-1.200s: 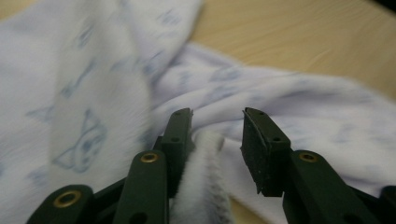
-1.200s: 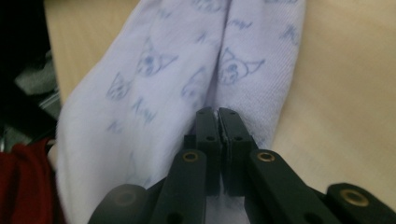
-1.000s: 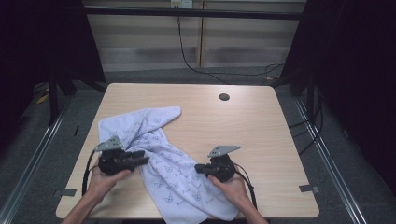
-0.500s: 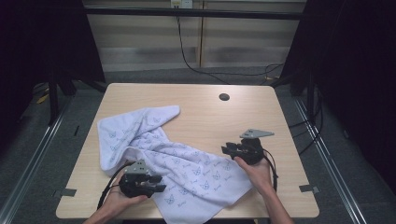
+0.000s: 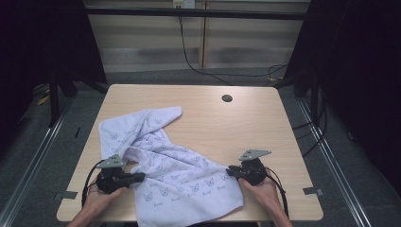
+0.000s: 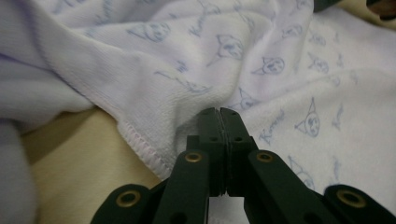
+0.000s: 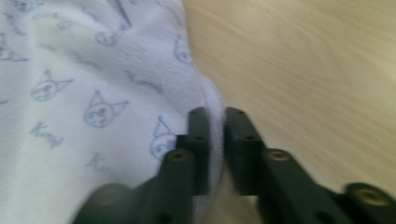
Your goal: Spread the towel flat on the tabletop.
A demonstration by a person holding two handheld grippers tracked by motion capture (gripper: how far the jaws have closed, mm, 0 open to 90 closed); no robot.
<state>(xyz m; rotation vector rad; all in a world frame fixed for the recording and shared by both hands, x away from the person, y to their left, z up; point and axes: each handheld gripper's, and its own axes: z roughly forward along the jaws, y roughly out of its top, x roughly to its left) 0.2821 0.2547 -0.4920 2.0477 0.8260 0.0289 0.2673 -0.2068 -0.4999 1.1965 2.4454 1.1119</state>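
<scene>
**Two grippers pinching opposite edges of a printed towel**

Seen from the high view, the left gripper (image 5: 140,177) is lying at about 8 o'clock on the wooden table (image 5: 265,127), cradled in the person's left hand (image 5: 100,196), with its jaws pointing toward 3 o'clock into the towel (image 5: 165,161). In the left gripper view the two black jaws are pressing flat together, and the left gripper (image 6: 219,112) is biting into the towel (image 6: 280,74) just inside its stitched hem; bare tabletop is showing at 8 o'clock of that view.

The towel itself, pale lilac with small cat-face prints, is sprawling rumpled across the left and middle of the table, running from a lobe at 10 o'clock down to the near edge at 6 o'clock, where its corner is overhanging slightly.

At about 4 o'clock the right gripper (image 5: 229,171) is sitting in the right hand (image 5: 262,191), jaws aimed toward 9 o'clock at the towel's right edge. In the right gripper view the right gripper (image 7: 215,114) is clamping a thin fold of the towel's (image 7: 93,93) edge between nearly closed jaws, with bare wood (image 7: 317,70) stretching away toward 2 o'clock.

A small dark round hole (image 5: 227,98) is sitting in the tabletop near 1 o'clock, well apart from the cloth.
</scene>
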